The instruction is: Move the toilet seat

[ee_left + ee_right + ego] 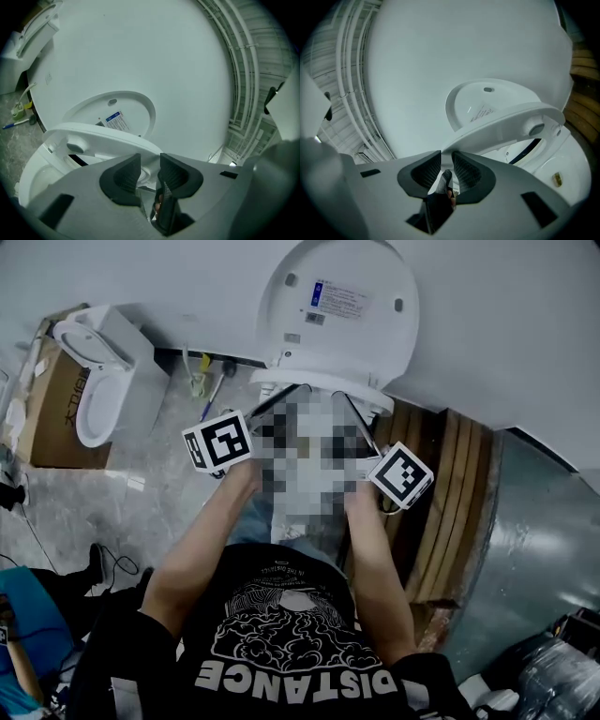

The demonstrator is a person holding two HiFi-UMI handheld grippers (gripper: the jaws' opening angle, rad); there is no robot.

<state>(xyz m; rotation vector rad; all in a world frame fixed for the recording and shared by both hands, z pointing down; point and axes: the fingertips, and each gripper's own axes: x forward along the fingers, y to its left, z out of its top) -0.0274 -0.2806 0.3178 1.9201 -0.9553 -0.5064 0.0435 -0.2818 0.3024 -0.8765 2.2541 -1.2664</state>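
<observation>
The white toilet seat [319, 382] is tilted up off the bowl, with its front rim toward me. Behind it the lid [337, 306] stands upright against the wall. My left gripper [281, 395] is shut on the seat's front rim at its left. My right gripper [354, 407] is shut on the same rim at its right. In the left gripper view the seat [93, 133] runs in between the dark pads [124, 176], with the lid [122, 112] beyond. In the right gripper view the seat [511, 124] ends between the pads [466, 173]. The bowl [562, 164] shows below.
A second toilet [98, 381] stands on the floor at the left beside a cardboard box [52, 413]. Small tools [202, 381] lie by the wall. Wooden planks [450, 502] and a grey metal sheet [534, 540] are at the right. Cables [117, 563] trail across the floor.
</observation>
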